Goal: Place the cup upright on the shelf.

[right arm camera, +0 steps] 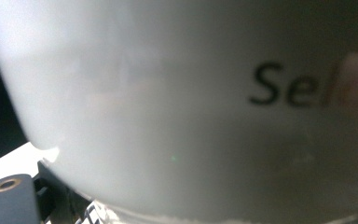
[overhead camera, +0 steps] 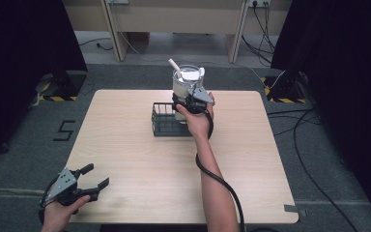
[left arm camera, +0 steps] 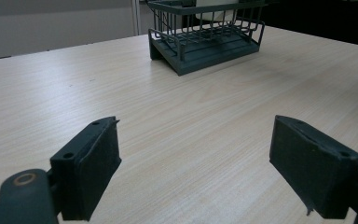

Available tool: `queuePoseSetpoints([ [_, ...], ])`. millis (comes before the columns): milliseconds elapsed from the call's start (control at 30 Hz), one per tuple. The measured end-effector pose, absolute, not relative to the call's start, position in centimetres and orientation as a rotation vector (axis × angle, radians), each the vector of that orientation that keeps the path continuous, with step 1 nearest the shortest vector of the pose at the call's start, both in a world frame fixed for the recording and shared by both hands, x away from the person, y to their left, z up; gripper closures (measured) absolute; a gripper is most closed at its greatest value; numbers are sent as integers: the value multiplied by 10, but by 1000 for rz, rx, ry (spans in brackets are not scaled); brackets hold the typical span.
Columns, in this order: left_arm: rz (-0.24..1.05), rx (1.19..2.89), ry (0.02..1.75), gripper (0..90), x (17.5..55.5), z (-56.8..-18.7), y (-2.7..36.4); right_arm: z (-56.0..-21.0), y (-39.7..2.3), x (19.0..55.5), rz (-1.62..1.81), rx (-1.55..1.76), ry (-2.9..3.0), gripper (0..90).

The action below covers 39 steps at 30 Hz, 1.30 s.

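At the near left corner of the desk [overhead camera: 125, 159], well apart from the dark wire rack [overhead camera: 166, 121], the left gripper [overhead camera: 92, 177] rests with its jaws wide open and nothing between them. The rack stands in the middle of the desk. At its right end the right gripper [overhead camera: 189, 98] is pressed against a white container [overhead camera: 187, 82] with utensils inside; whether it really grips it I cannot tell, because its jaws are hidden. The container seems to be right at the rack, so I judge that the placing is almost done, and the release is left.
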<state>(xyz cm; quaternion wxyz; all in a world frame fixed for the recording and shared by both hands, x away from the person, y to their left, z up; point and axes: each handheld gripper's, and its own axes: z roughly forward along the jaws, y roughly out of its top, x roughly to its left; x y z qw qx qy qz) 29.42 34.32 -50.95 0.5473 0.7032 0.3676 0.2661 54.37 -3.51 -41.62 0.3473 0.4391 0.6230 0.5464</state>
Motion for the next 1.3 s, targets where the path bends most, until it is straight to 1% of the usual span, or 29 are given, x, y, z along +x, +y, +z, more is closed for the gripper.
queuePoseSetpoints([
  [633,631,1668,869,151,294,-509,343,-434,-32,544,1389,1157,1639,104],
  [1067,631,1670,864,151,293,-509,342,-438,-30,541,1396,1133,1621,97],
  [1100,631,1670,863,151,293,-509,342,-438,-30,541,1401,1131,1622,93],
  [1133,631,1671,862,151,293,-509,342,-439,-30,540,1413,1138,1622,67],
  [1167,631,1671,862,151,293,-509,342,-439,-30,540,1413,1138,1622,67],
  [1200,631,1672,861,150,293,-509,342,-439,-29,540,1410,1138,1621,39],
  [1267,631,1672,861,150,293,-509,342,-440,-28,540,1412,1141,1617,30],
  [1300,632,1672,861,150,293,-509,342,-441,-27,539,1410,1142,1609,3],
])
